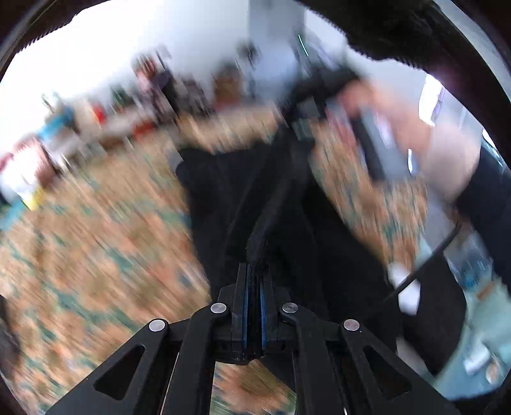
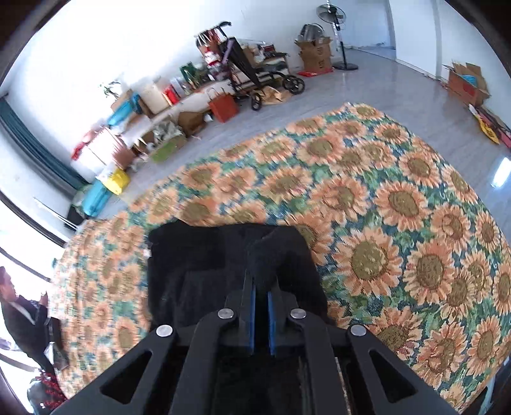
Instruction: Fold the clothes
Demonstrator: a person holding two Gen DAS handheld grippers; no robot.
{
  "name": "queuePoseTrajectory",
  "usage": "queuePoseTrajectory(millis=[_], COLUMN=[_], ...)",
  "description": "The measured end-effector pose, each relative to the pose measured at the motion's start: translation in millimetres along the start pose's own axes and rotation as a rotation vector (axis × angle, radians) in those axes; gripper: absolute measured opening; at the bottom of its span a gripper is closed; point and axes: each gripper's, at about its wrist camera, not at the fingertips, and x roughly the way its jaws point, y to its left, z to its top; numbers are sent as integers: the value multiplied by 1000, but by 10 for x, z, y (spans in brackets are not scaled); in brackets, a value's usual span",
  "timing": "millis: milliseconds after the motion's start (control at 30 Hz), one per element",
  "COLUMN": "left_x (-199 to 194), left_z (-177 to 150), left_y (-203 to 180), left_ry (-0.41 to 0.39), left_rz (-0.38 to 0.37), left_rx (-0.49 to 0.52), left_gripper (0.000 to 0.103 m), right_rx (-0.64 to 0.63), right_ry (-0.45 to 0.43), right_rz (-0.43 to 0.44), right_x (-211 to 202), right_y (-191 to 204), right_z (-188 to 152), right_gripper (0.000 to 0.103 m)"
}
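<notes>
Clearly soft and limp: black garment (image 2: 230, 271), thick and fuzzy like fleece or knit, lying part-bunched on the sunflower-patterned cloth (image 2: 399, 207) that covers the work surface. Likely light, not slippery, with nothing fragile about it; bound to sag and drape wherever unsupported, so best taken at an edge or corner, with two holds set apart to keep the fabric spread. Pinched already on both sides: right gripper (image 2: 261, 287) closed narrow on a raised fold of the dark fabric, blue pads squeezing a tuft that stands up between them; left gripper (image 1: 254, 277) likewise clamped nearly shut on a ropy bunched edge of the garment (image 1: 271, 204) that stretches away from the tips. Grips on thick bunches rather than a single layer, so probably secure, though uneven folds could follow if the bunches hold more than one layer. Left view heavily blurred; only a hand (image 1: 447, 153) around a dark handle visible at the far end of the garment. Further out: grey floor (image 2: 367, 83), cardboard boxes, bags and a fan (image 2: 332, 19) along the white wall.
</notes>
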Motion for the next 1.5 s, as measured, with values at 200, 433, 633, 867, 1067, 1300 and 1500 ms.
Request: queuePoseTrajectory(millis=[200,433,633,867,1067,1300,1500], left_x=[228,-359,-269,206,647,647,446], left_z=[-139,102,185,357,309,144,136], left_y=[115,369,621,402,45,182,419], left_ry=[134,-80,-75,5,146,143,109], left_rz=[-267,-359,-338,-225,-93,-120,-163], left_rx=[-231,-306,-351,-320,-231,-302,-368], left_gripper=[29,73,73,71,56,45,41], right_rx=[-110,-177,-98,-44,-105,-159,-82], right_ry=[50,47,142,141,45,163,68], right_rz=[-51,-58,-60,-82,-67,-117,-23], right_x=[30,-122,-6,-150,-228,374,38], right_y=[-11,-109,-473,-805,-491,-155,-164], right_z=[-235,-343,-625,-652,-331,-206,48], right_gripper=[42,46,46,46,54,11,9])
